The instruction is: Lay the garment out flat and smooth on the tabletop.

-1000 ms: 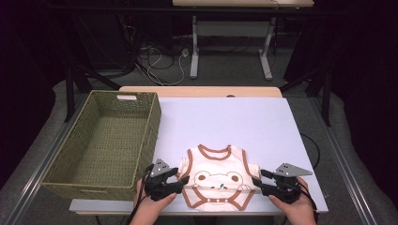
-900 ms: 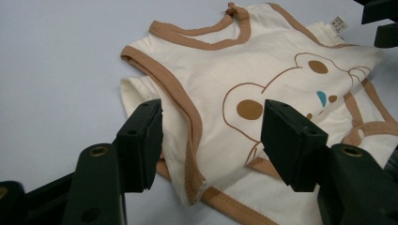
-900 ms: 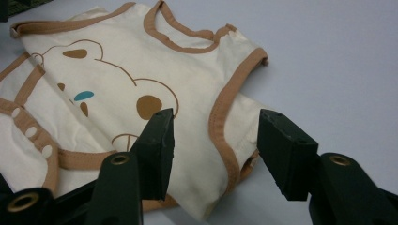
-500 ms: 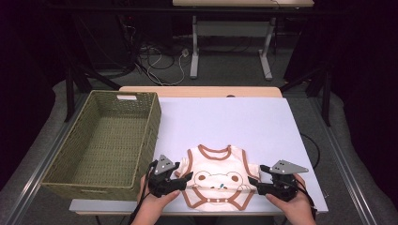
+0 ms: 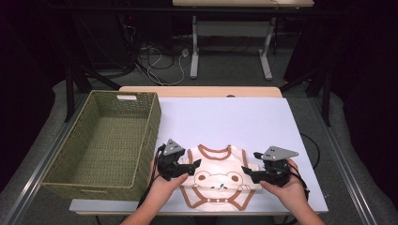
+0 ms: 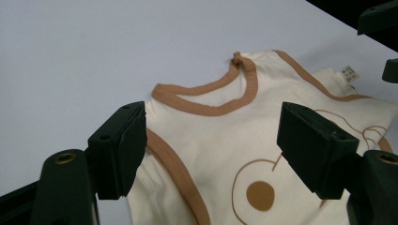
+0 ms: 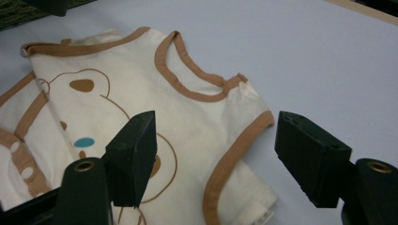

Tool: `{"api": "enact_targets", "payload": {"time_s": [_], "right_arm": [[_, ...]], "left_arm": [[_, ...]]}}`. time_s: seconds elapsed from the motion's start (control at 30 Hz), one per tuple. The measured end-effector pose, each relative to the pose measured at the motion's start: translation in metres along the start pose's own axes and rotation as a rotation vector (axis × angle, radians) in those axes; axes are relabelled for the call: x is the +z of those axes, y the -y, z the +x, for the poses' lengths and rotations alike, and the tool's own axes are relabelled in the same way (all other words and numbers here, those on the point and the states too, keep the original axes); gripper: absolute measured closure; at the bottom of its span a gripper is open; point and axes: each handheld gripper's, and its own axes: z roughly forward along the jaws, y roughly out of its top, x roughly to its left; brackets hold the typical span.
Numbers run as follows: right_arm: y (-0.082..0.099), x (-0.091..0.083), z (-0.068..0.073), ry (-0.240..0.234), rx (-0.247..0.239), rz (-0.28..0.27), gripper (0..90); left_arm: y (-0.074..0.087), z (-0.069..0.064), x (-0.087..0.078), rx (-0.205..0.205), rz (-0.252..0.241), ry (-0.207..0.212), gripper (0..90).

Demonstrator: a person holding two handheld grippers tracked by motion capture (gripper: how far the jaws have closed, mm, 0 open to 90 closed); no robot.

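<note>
From the high view, you're holding the left tongs (image 5: 193, 165) at one side of the baby bodysuit (image 5: 218, 180) and the right tongs (image 5: 247, 172) at the other, both jaws standing apart with nothing clamped. The bodysuit is lying flat near the front edge of the pale counter (image 5: 225, 117), cream cotton with tan binding and a bear print. The woven basket (image 5: 105, 143) is sitting just beside your left hand (image 5: 162, 187), its rectangular wicker walls rough and olive-brown. Behind the garment, plenty of smooth counter is staying open; your right hand (image 5: 286, 187) is working close to the right edge.

In the left gripper view, your left tongs (image 6: 211, 154) have just been opening, and the blocky black jaws are standing wide over the shoulder of the bodysuit (image 6: 216, 140), not pressing it. The tan neckline is curving between them, soft and slightly puckered, with bare counter (image 6: 94, 47) stretching beyond.

In the right gripper view, your right tongs (image 7: 216, 159) are gaping too, having just widened, straddling the sleeve hem of the bodysuit (image 7: 141, 93) without touching it. The ribbed tan band is running off between the jaws, and clear counter (image 7: 305, 56) is lying to the right.
</note>
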Motion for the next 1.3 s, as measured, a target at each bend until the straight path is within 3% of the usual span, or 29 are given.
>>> {"api": "enact_targets", "payload": {"time_s": [0.07,0.2,0.37,0.47,0.5,0.53,0.57,0.7,0.87,1.13,1.2,1.3], "right_arm": [[-0.007,0.005,-0.002,-0.019,-0.021,-0.004,34.5],[-0.020,0.015,-0.006,-0.006,-0.066,-0.014,38.3],[-0.036,0.029,-0.016,-0.035,-0.031,0.035,44.4],[-0.042,0.034,-0.019,-0.046,-0.029,0.046,47.5],[-0.049,0.040,-0.022,-0.043,-0.039,0.072,47.5],[-0.051,0.042,-0.023,-0.042,-0.044,0.077,47.5],[-0.053,0.045,-0.024,-0.032,-0.047,0.080,47.5],[-0.058,0.055,-0.028,-0.008,-0.063,0.100,47.5],[-0.056,0.066,-0.037,0.030,-0.041,0.127,51.0],[-0.053,0.073,-0.048,0.022,0.012,0.170,56.6],[-0.051,0.075,-0.049,0.025,0.009,0.175,57.2],[-0.050,0.077,-0.050,0.023,0.004,0.190,57.4]], "left_arm": [[-0.007,0.003,0.005,-0.004,0.001,0.004,25.2],[-0.016,0.008,0.014,-0.012,0.012,-0.008,25.4],[-0.035,0.018,0.033,-0.043,0.032,-0.010,28.5],[-0.040,0.020,0.039,-0.052,0.043,-0.015,29.6],[-0.044,0.022,0.046,-0.074,0.063,0.001,34.3],[-0.044,0.022,0.046,-0.074,0.063,0.001,36.9],[-0.047,0.026,0.052,-0.040,0.084,-0.015,37.1],[-0.047,0.031,0.064,-0.021,0.117,-0.061,37.3],[-0.043,0.040,0.075,-0.034,0.161,-0.057,46.5],[-0.037,0.046,0.080,-0.086,0.197,-0.047,52.1],[-0.034,0.050,0.081,-0.118,0.214,-0.044,53.1],[-0.032,0.051,0.080,-0.115,0.238,-0.053,55.2]]}}
